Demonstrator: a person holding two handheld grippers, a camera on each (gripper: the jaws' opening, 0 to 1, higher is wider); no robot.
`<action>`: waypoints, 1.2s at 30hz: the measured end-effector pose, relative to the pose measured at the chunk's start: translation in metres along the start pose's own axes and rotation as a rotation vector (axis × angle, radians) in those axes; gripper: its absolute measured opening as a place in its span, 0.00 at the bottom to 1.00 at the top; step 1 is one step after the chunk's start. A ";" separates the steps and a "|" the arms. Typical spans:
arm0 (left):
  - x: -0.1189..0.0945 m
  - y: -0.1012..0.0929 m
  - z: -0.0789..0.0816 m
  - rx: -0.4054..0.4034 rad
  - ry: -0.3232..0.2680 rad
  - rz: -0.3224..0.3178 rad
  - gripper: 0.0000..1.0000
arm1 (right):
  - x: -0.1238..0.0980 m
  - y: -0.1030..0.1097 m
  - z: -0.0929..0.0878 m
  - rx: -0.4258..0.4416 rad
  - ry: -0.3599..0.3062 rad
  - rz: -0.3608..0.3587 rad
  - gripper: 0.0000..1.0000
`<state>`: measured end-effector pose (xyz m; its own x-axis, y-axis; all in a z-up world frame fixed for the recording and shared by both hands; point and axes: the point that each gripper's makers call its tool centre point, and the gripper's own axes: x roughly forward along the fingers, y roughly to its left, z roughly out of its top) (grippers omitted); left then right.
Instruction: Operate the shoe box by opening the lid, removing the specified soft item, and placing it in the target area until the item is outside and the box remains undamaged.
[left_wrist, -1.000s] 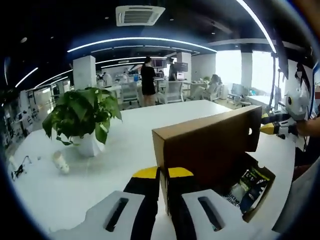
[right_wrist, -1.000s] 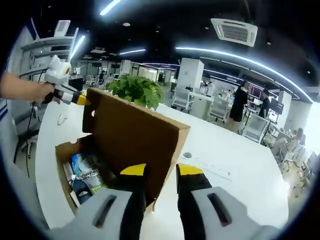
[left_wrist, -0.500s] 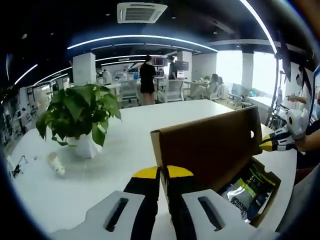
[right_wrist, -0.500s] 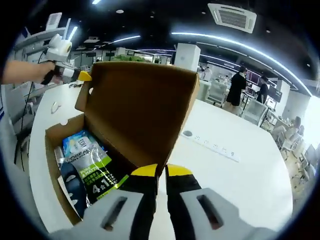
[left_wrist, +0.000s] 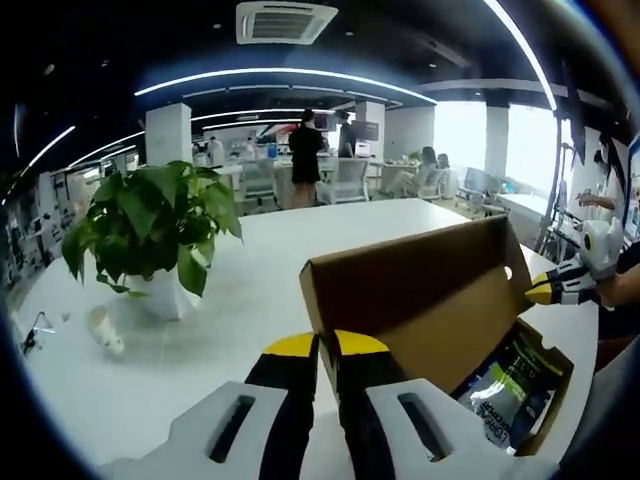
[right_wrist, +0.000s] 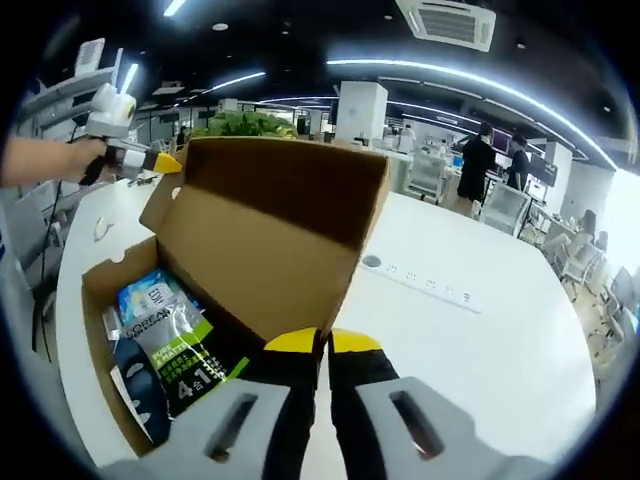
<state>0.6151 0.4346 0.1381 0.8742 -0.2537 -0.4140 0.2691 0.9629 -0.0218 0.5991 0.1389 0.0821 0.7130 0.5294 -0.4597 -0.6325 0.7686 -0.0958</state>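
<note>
Both grippers are pinching the box lid (right_wrist: 285, 215) at opposite corners, fingers pressed together on cardboard. The left gripper (left_wrist: 325, 345) and right gripper (right_wrist: 322, 342) are holding it upright. Beside the lid, packets (right_wrist: 170, 335) are lying in the box (right_wrist: 100, 290).

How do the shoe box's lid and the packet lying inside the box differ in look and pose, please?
The lid is plain brown cardboard, while the packet is glossy, printed in blue, green and white. The lid stands raised and tilted back over the box, pinched at its edges by the left gripper and the right gripper; the packet lies flat and untouched. The lid looks stiff, the packet soft and crinkled.
</note>
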 end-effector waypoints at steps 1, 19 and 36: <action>0.000 0.000 0.000 -0.001 0.000 0.000 0.04 | 0.000 0.000 0.000 -0.005 -0.001 0.000 0.01; -0.017 -0.018 -0.053 -0.096 0.051 -0.014 0.10 | 0.005 -0.001 0.002 -0.003 0.017 0.003 0.00; -0.009 -0.012 -0.068 -0.122 0.100 0.042 0.00 | 0.017 -0.007 -0.002 0.049 0.055 0.004 0.01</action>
<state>0.5770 0.4319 0.0802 0.8374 -0.2088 -0.5052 0.1769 0.9780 -0.1109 0.6152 0.1420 0.0728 0.6916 0.5132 -0.5082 -0.6188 0.7839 -0.0507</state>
